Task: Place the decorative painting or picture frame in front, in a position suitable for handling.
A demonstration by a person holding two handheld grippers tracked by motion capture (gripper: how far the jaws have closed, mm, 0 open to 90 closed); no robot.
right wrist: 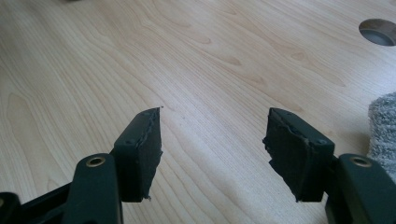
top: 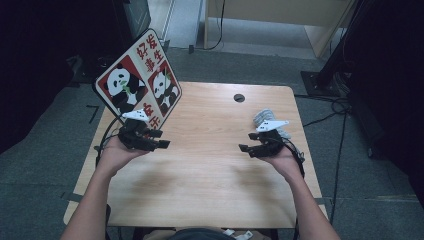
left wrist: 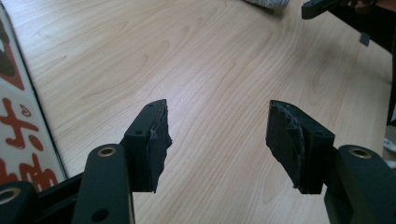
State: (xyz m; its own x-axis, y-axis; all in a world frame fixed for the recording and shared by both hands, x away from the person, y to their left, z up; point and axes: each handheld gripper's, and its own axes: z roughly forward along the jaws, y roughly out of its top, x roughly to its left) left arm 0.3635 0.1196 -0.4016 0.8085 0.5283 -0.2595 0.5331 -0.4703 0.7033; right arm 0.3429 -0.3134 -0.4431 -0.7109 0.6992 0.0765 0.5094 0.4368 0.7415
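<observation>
At frame centre, both grippers, L & R, are held released above bench; grey cloth near R.

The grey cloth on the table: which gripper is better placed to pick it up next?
Likely the right gripper. The grey cloth lies just beyond it, and shows at the edge of its own view. The left gripper, also open, is across the table, beside the panda sign.

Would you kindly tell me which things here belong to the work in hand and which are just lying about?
In hand:
- left tool, open, beside the panda sign
- right tool, open, next to the grey cloth

Lying about:
- cable hole in the wooden table
- cables on the floor
</observation>
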